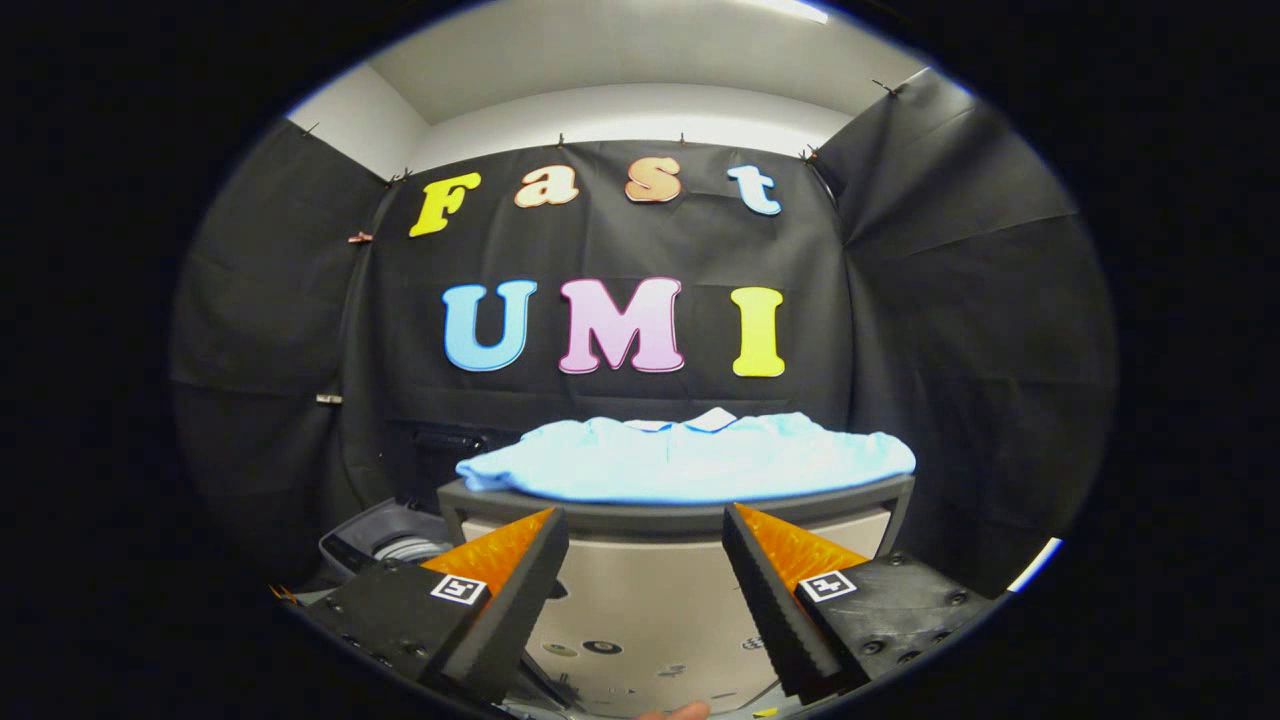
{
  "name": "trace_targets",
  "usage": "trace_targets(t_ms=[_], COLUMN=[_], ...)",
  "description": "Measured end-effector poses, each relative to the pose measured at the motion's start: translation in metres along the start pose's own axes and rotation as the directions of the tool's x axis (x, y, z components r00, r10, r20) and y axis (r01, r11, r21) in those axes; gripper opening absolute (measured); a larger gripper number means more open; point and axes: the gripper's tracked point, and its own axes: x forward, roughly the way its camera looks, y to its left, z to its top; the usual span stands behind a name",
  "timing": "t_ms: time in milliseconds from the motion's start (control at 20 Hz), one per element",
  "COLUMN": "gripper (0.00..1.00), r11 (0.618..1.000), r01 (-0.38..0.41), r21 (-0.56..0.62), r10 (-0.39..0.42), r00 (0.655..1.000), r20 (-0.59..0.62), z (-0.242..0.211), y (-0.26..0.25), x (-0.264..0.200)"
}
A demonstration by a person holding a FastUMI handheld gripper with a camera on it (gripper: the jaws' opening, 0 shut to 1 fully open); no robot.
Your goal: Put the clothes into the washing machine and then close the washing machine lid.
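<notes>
A light blue garment (pixel 690 458) lies spread flat on top of a grey and beige cabinet-like unit (pixel 650 590) just beyond my fingers. My gripper (pixel 645 525) is open, its two orange and black fingers (pixel 520 560) spread wide with nothing between them, held a little below the garment's front edge. To the left, lower down, the dark rim of the washing machine (pixel 385 545) opening shows, with a pale ring inside.
Black cloth walls close in the booth behind and on both sides. The unit's beige front (pixel 640 640) carries a few round marks. A fingertip (pixel 675 712) shows at the very bottom between the fingers.
</notes>
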Motion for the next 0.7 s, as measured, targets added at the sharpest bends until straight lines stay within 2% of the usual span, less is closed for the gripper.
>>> trace_targets(t_ms=[150,300,400,550,700], gripper=[0.98,0.97,0.97,0.98,0.98], r11=[1.000,0.995,0.993,0.999,0.999], r01=[0.009,-0.028,-0.028,0.039,0.028], r21=[0.013,0.094,0.117,0.010,0.029], r10=[-0.009,0.022,0.021,-0.039,-0.028], r00=[1.000,0.998,0.998,0.999,1.000], r20=[0.011,0.059,0.058,0.001,-0.005], z=[0.038,0.078,0.082,0.069,0.090], y=[0.004,0.005,0.000,-0.015,-0.015], x=[0.046,0.088,0.116,0.134,0.152])
